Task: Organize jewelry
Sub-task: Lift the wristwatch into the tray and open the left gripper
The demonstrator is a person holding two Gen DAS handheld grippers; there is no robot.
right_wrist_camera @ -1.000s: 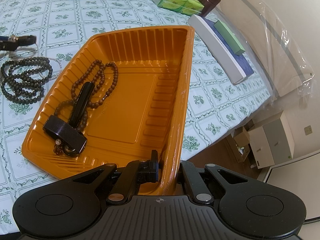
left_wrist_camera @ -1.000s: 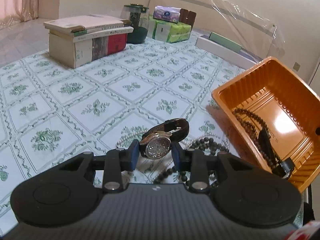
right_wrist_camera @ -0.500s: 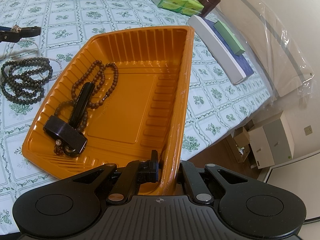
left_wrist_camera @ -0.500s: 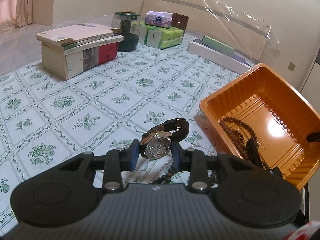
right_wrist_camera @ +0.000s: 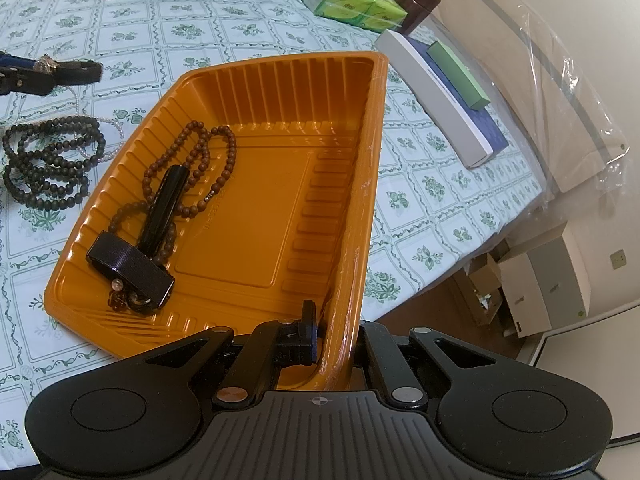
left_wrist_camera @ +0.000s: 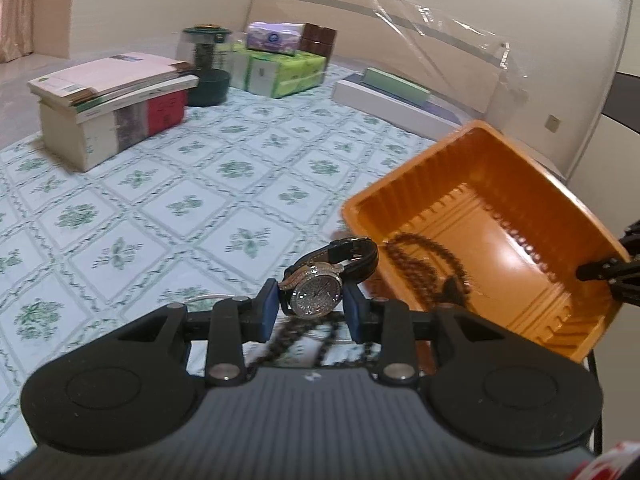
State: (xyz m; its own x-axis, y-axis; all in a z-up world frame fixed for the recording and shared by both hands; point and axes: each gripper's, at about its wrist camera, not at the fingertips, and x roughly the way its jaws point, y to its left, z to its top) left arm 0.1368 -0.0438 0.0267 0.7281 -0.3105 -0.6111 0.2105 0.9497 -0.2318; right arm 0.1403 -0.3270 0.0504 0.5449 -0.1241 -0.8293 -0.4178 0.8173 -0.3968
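My left gripper (left_wrist_camera: pixel 313 308) is shut on a sparkly-faced wristwatch (left_wrist_camera: pixel 320 294) with a black strap, held above the tablecloth just left of the orange tray (left_wrist_camera: pixel 472 152). From the right wrist view the same watch (right_wrist_camera: pixel 60 68) hangs at the far left. My right gripper (right_wrist_camera: pixel 334 344) is shut on the near wall of the orange tray (right_wrist_camera: pixel 372 152). Inside the tray lie a brown bead necklace (right_wrist_camera: pixel 200 160) and a black strapped item (right_wrist_camera: pixel 132 264). A dark bead strand (right_wrist_camera: pixel 44 164) and a thin pearl string (right_wrist_camera: pixel 112 128) rest on the cloth beside the tray.
A stack of books (left_wrist_camera: pixel 112 108), a dark green jar (left_wrist_camera: pixel 208 64), green tissue packs (left_wrist_camera: pixel 280 68) and long flat boxes (left_wrist_camera: pixel 396 96) line the back of the table. The table edge drops off right of the tray, with cartons (right_wrist_camera: pixel 540 284) on the floor.
My left gripper has lifted the watch and carried it toward the tray; the dark beads now lie under it. The right gripper and the tray have stayed still.
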